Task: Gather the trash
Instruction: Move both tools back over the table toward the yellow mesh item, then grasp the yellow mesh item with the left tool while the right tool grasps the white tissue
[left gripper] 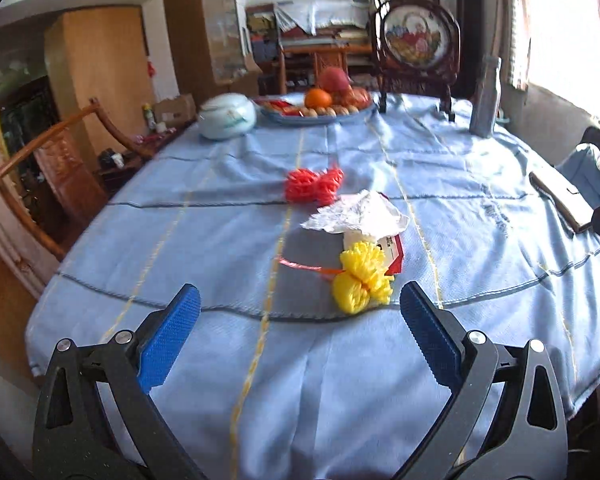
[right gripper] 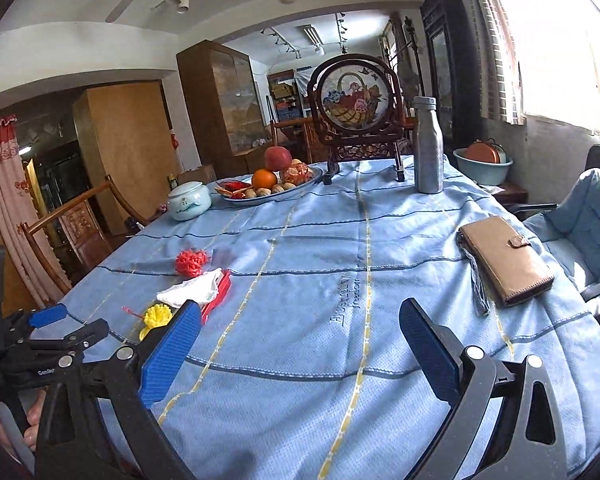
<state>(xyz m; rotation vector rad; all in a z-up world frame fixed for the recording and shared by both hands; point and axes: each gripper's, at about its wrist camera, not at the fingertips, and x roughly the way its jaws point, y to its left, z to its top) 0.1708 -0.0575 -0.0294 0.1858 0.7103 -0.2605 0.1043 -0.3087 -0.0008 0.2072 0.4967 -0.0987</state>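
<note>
On the blue tablecloth point(left gripper: 228, 248) lies a small heap of trash: a yellow foam fruit net point(left gripper: 362, 278), a crumpled white wrapper point(left gripper: 360, 213) over a red packet point(left gripper: 394, 252), and a red foam net point(left gripper: 314, 185) farther back. My left gripper point(left gripper: 300, 306) hovers open just short of the yellow net, nothing between its blue pads. In the right wrist view the same heap sits at the left: yellow net point(right gripper: 158, 316), white wrapper point(right gripper: 194, 291), red net point(right gripper: 192, 262). My right gripper point(right gripper: 300, 320) is open and empty over bare cloth point(right gripper: 300, 248).
A fruit plate point(left gripper: 312, 114), a pale lidded jar point(left gripper: 228, 116), a framed round screen point(left gripper: 416, 44) and a metal bottle point(right gripper: 428, 146) stand at the far end. A brown wallet point(right gripper: 506, 260) lies at the right edge. Wooden chairs point(left gripper: 60, 168) flank the left side.
</note>
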